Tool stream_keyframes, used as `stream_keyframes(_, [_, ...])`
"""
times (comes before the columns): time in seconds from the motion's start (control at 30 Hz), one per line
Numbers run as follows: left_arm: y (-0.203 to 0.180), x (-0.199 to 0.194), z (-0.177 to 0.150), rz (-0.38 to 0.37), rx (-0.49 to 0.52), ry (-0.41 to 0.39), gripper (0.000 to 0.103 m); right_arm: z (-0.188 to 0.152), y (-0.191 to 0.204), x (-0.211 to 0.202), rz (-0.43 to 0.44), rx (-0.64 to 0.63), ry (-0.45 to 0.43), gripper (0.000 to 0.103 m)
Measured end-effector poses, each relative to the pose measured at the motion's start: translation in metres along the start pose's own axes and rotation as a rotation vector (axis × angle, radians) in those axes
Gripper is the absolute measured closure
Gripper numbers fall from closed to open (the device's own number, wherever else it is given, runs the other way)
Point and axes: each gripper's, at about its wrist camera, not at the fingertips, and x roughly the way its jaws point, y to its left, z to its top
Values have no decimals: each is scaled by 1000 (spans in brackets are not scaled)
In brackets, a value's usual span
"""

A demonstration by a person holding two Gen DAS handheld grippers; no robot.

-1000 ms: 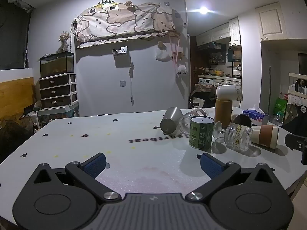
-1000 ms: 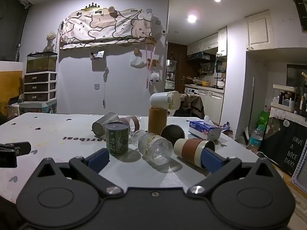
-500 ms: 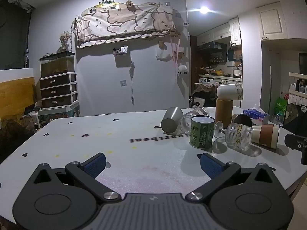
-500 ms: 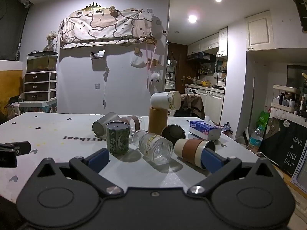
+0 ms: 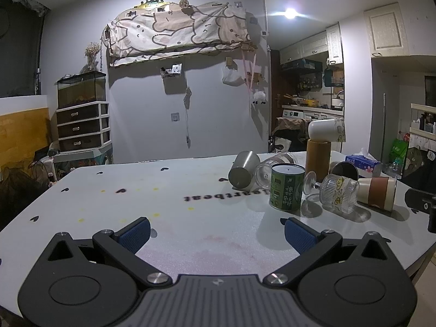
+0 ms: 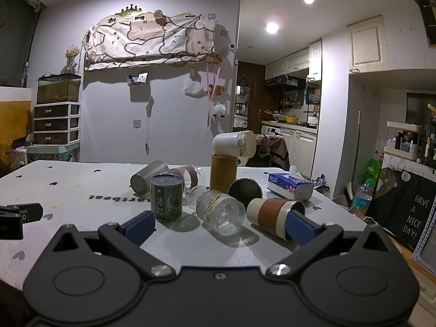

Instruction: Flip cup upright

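Both grippers hang low over the white table (image 5: 141, 190) with their blue-padded jaws spread wide and nothing between them: the left gripper (image 5: 216, 231) over bare tabletop, the right gripper (image 6: 220, 224) facing a huddle of cups. A cream cup with a brown sleeve (image 6: 275, 214) lies on its side just ahead of the right gripper's right pad, mouth toward it. Beside it lies a ribbed glass goblet (image 6: 220, 212), tipped over, with a green tin (image 6: 166, 197) standing upright to its left.
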Motion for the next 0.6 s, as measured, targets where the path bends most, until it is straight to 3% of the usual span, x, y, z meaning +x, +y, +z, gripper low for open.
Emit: stream_keyframes(0.6, [0,0,0,0,-2,2,0,3,1,1,1,-1,3,0])
